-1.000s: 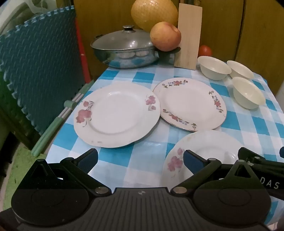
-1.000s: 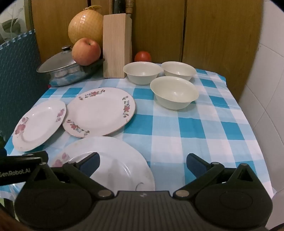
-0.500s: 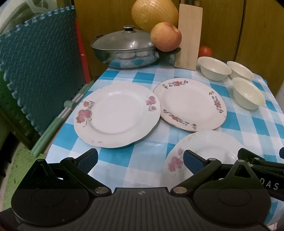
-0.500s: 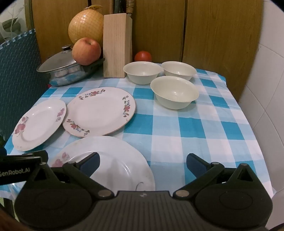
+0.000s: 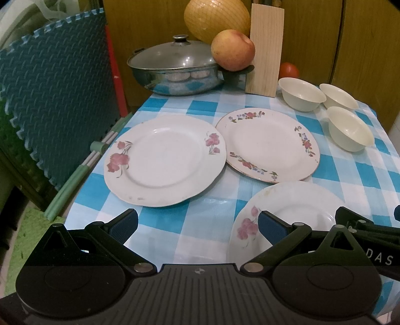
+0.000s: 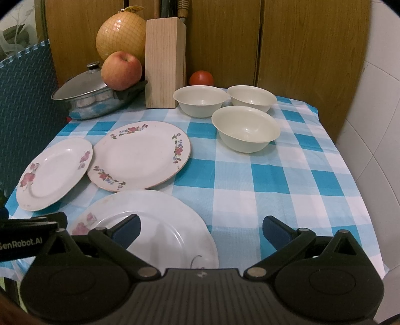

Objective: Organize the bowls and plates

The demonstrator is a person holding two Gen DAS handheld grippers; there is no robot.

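Three white flowered plates lie flat on the blue checked tablecloth: a left plate [image 5: 165, 160] [image 6: 53, 172], a middle plate with a flower border [image 5: 267, 143] [image 6: 140, 155], and a near plate [image 5: 290, 210] [image 6: 160, 225]. Three cream bowls stand at the back right: a near bowl [image 6: 246, 128] [image 5: 351, 128], a back left bowl [image 6: 201, 100] [image 5: 301, 96] and a back right bowl [image 6: 251, 97] [image 5: 338, 96]. My left gripper [image 5: 197, 222] is open and empty at the table's near edge. My right gripper [image 6: 201, 225] is open and empty over the near plate's right side.
A lidded steel pot [image 5: 175, 67], an apple [image 5: 232, 50], a netted melon [image 5: 216, 18], a wooden knife block [image 5: 265, 47] and a tomato [image 6: 201, 78] stand along the back. A teal foam mat [image 5: 55, 105] stands to the left. A tiled wall [image 6: 375, 125] is on the right.
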